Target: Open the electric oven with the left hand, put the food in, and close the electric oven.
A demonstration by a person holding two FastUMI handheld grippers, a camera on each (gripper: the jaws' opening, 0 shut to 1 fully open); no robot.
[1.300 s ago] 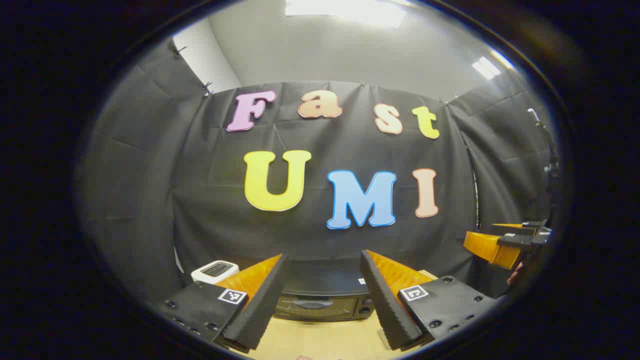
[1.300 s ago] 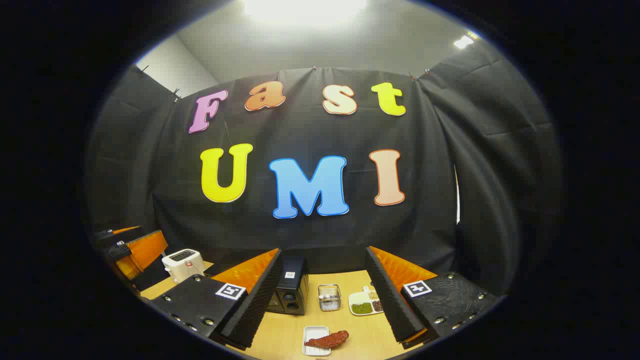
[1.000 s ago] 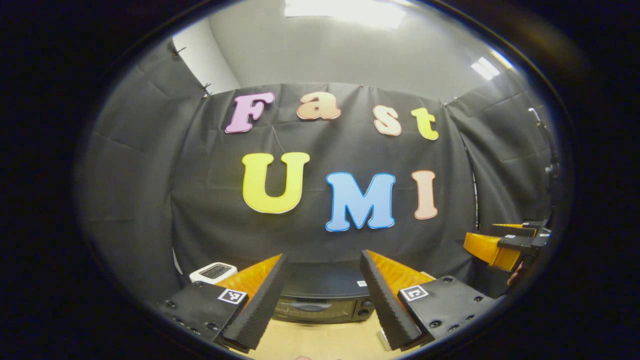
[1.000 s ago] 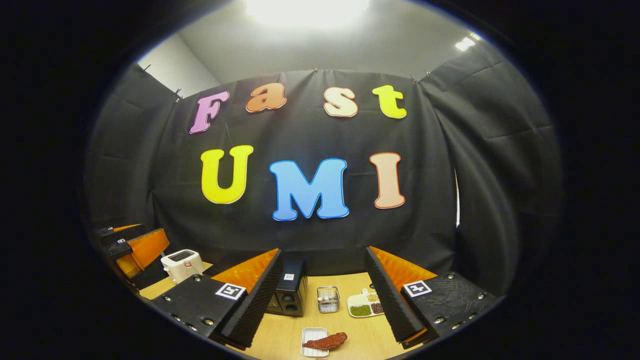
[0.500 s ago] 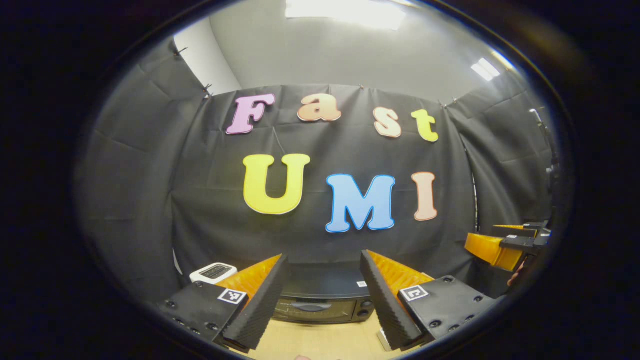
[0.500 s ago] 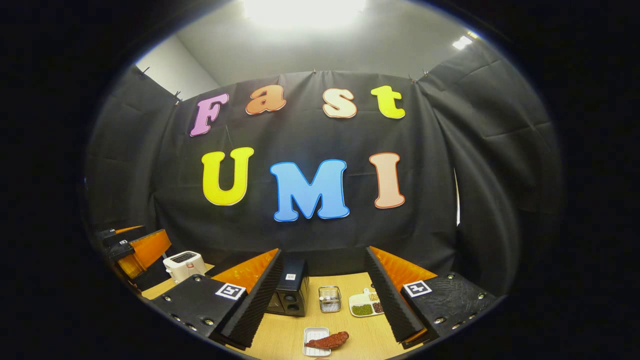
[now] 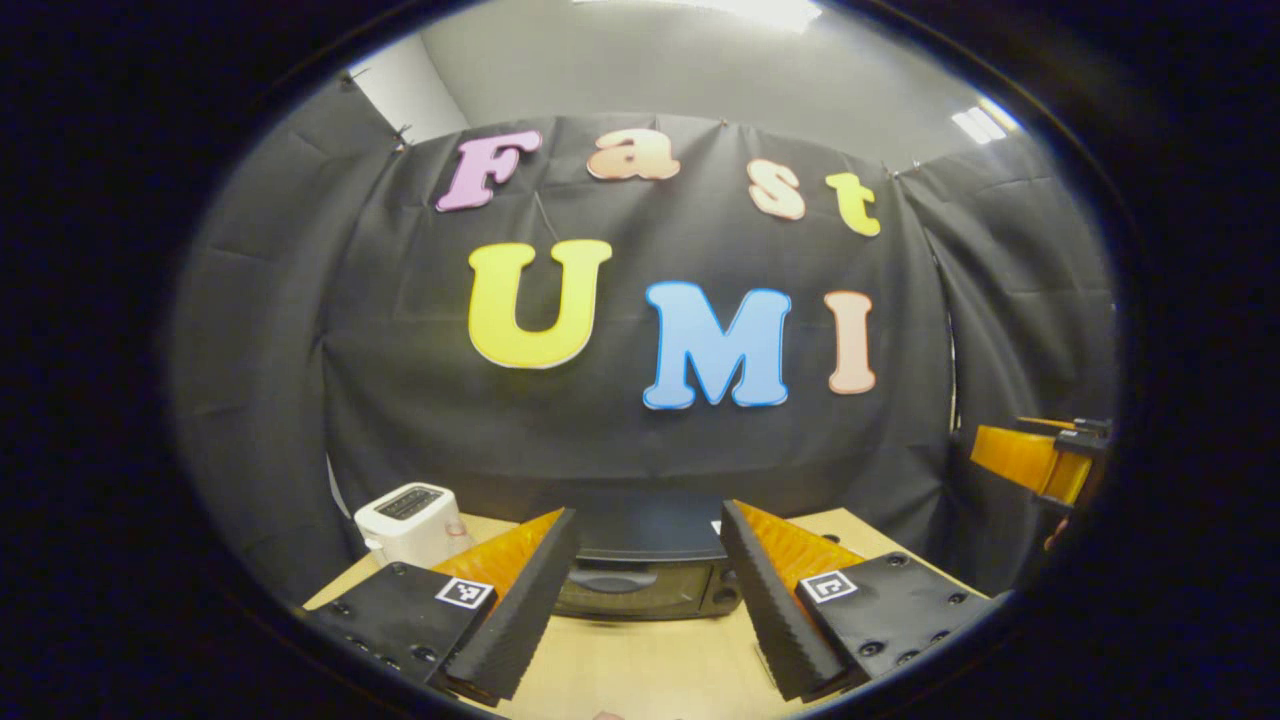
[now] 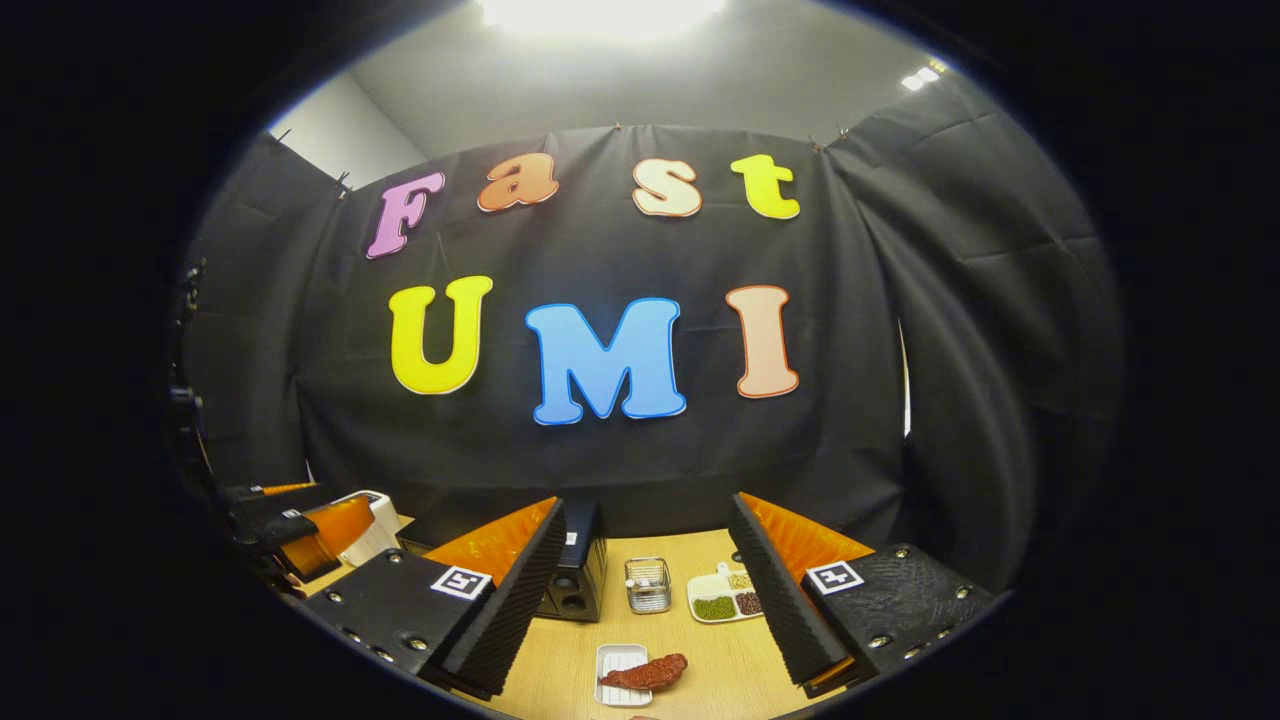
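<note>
The black electric oven (image 7: 645, 580) stands shut on the wooden table, straight ahead between my left gripper's open fingers; its door handle (image 7: 612, 579) faces me. My left gripper (image 7: 648, 590) hangs above the table, short of the oven. In the right gripper view the oven (image 8: 572, 575) stands left of centre, and a reddish piece of food (image 8: 645, 672) lies on a small white tray (image 8: 617, 660) near the front. My right gripper (image 8: 645, 590) is open above the table with nothing in it. The left gripper (image 8: 295, 525) shows far left there, the right gripper (image 7: 1035, 460) far right in the left gripper view.
A white toaster (image 7: 408, 520) sits left of the oven. Right of the oven stand a small wire basket (image 8: 647, 584) and a white divided dish (image 8: 725, 596) of beans. Black cloth walls close the booth behind and at both sides.
My left gripper has tipped down and come a little closer, so the oven and toaster sit higher and larger. The right gripper view shifted slightly; the left gripper has dropped lower in it.
</note>
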